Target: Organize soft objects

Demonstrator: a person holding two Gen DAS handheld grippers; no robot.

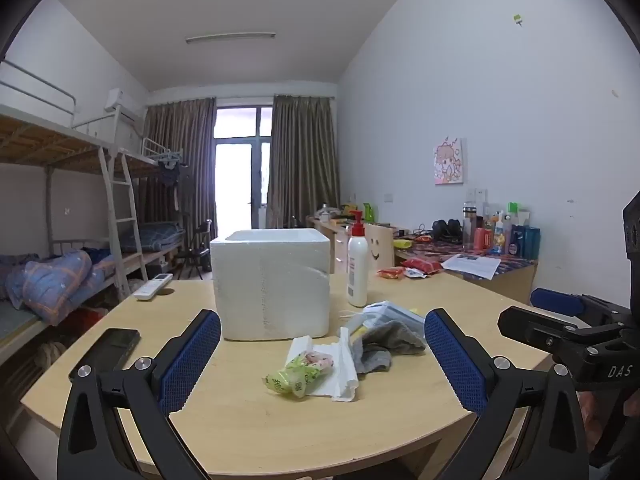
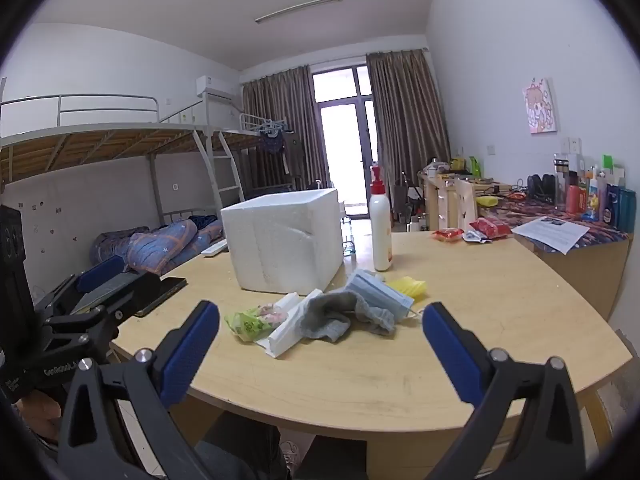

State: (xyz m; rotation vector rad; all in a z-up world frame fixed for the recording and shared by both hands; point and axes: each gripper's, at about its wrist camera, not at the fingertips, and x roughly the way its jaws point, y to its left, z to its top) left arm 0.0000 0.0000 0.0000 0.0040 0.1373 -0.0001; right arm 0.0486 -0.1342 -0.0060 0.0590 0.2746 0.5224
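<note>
A white foam box (image 1: 272,284) (image 2: 284,240) stands open-topped on the round wooden table (image 1: 280,432) (image 2: 480,320). In front of it lie a grey sock (image 1: 380,344) (image 2: 340,316), a stack of blue face masks (image 1: 394,314) (image 2: 380,288), a green plastic bag (image 1: 296,376) (image 2: 250,322), a white foam strip (image 1: 344,364) (image 2: 290,330) and a yellow item (image 2: 408,286). My left gripper (image 1: 322,356) is open and empty, just short of the pile. My right gripper (image 2: 320,344) is open and empty, also near the pile.
A white pump bottle (image 1: 357,268) (image 2: 380,232) stands right of the box. A black phone (image 1: 106,350) and a white remote (image 1: 153,286) lie at the table's left. Red packets (image 1: 404,270) (image 2: 472,230) lie at the far right. A cluttered desk stands against the right wall.
</note>
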